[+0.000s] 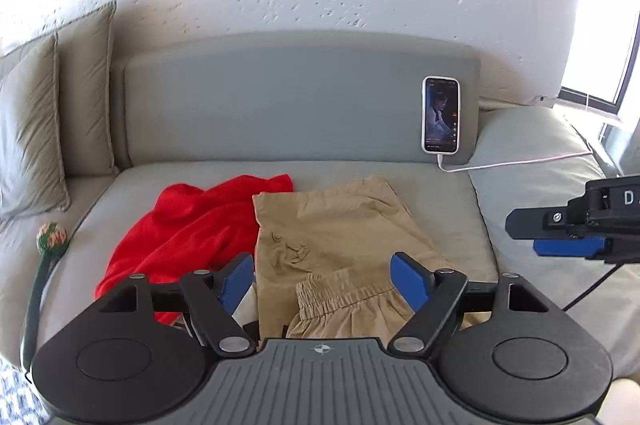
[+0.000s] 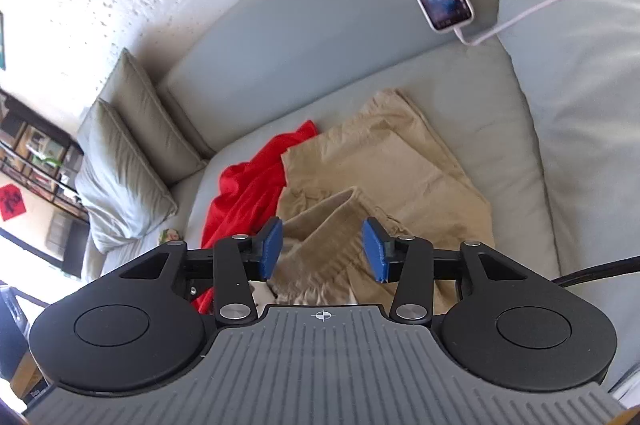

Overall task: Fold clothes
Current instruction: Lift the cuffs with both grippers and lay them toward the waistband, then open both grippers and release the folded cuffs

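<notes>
Tan shorts point(image 1: 340, 225) lie on the grey sofa seat, legs toward the backrest, with the elastic waistband point(image 1: 344, 295) folded back at the near end. They also show in the right wrist view point(image 2: 392, 165). A crumpled red garment point(image 1: 192, 225) lies to their left, partly under them, and shows in the right wrist view point(image 2: 248, 185). My left gripper point(image 1: 324, 277) is open above the waistband, holding nothing. My right gripper point(image 2: 322, 249) is open above the near end of the shorts; it shows from the side at the right edge of the left wrist view point(image 1: 560, 233).
A phone point(image 1: 440, 115) leans on the backrest point(image 1: 280, 97) with a white cable point(image 1: 520, 161) running right over a cushion point(image 1: 540, 153). Beige pillows point(image 1: 48, 113) stand at the left. A flower-shaped soft toy point(image 1: 50, 237) lies at the left seat edge.
</notes>
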Demonstrator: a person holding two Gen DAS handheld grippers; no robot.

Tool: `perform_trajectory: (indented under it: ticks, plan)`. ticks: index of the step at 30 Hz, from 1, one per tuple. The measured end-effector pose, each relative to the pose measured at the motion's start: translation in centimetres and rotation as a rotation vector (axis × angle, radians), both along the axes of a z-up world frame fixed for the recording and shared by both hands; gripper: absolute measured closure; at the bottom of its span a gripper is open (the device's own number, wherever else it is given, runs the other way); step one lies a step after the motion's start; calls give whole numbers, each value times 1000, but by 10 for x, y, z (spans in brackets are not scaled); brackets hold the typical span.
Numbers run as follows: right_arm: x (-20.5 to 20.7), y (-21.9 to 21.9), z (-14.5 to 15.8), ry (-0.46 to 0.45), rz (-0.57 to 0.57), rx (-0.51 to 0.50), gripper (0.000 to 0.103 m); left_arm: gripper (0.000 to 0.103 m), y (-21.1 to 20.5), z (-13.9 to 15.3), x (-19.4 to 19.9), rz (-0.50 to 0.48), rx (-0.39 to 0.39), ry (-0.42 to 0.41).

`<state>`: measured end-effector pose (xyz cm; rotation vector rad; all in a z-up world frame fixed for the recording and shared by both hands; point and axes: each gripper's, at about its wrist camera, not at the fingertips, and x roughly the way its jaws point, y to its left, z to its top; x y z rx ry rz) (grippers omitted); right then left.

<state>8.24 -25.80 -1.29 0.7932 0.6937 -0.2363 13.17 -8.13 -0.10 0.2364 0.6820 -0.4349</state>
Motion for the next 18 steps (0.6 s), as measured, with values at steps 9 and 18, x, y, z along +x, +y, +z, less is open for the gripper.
perform_trajectory:
  ticks: [9, 18]
  plan:
    - [-51, 30, 4, 66, 86, -77, 50, 31, -2, -50, -42, -29, 143, 114]
    - [-48, 48, -55, 212, 118, -166, 49, 31, 2, -107, -38, 95, 157, 158]
